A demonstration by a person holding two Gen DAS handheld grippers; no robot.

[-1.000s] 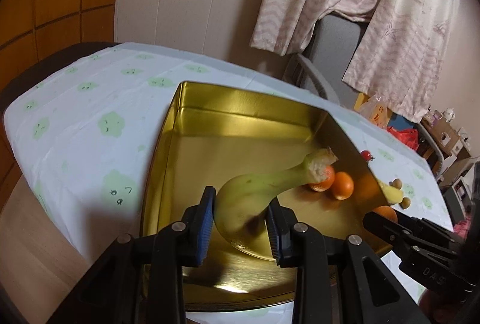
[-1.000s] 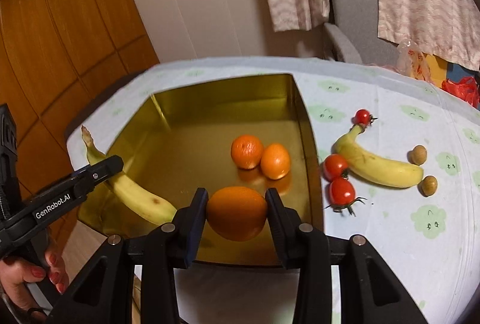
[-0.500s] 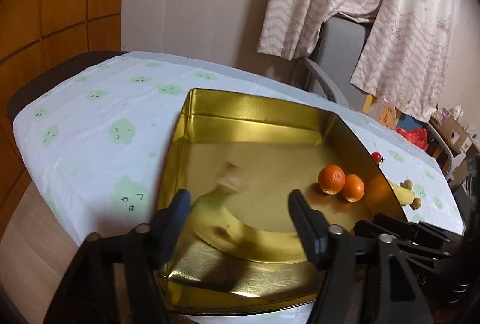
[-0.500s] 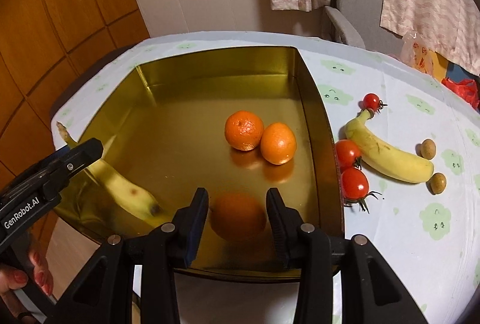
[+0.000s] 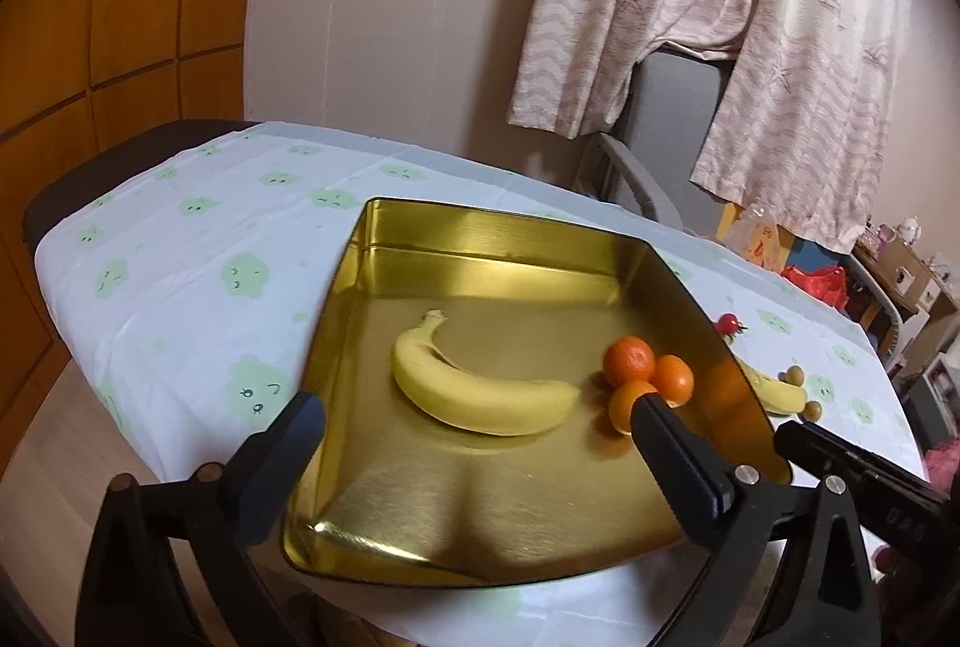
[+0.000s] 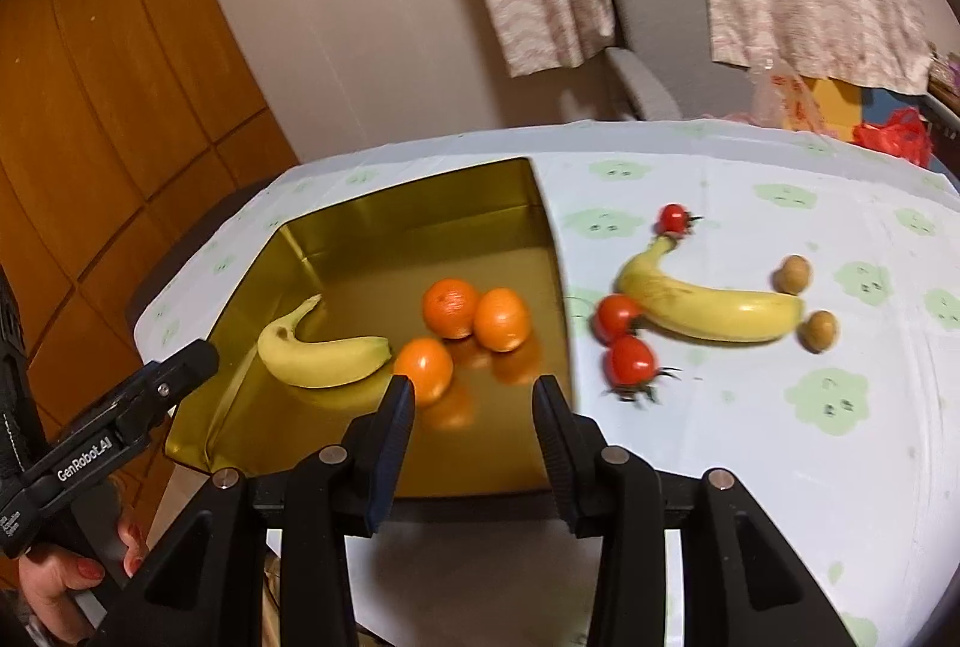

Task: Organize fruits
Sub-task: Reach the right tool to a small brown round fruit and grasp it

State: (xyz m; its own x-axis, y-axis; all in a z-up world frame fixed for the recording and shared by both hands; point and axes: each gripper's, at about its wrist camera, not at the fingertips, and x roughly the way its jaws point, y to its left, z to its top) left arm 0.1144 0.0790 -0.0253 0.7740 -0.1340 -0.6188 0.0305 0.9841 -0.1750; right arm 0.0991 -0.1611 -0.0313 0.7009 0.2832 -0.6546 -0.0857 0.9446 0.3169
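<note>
A gold tray (image 5: pixel 480 233) (image 6: pixel 414 209) lies on the cloud-print tablecloth. Inside it rest a banana (image 5: pixel 474 389) (image 6: pixel 318 353) and three oranges (image 5: pixel 627 360) (image 6: pixel 450 306), one of them (image 6: pixel 425 368) nearest the front. My left gripper (image 5: pixel 474 443) hangs open above the tray's near edge, nothing between its fingers. My right gripper (image 6: pixel 474 413) is open too, just behind the front orange, holding nothing. On the cloth right of the tray lie a second banana (image 6: pixel 708 305), three cherry tomatoes (image 6: pixel 629 360) and two small brown fruits (image 6: pixel 792 274).
A grey chair (image 5: pixel 660 137) (image 6: pixel 654 29) draped with pink patterned cloth stands behind the table. Wood panelling covers the left wall (image 6: pixel 90 107). A hand (image 6: pixel 54 581) holds the left gripper at lower left. Boxes and red bags (image 5: pixel 816 281) clutter the far right.
Both grippers opened and pulled back upward. The left one let go of the banana, the right one let go of the orange; both fruits now lie in the tray.
</note>
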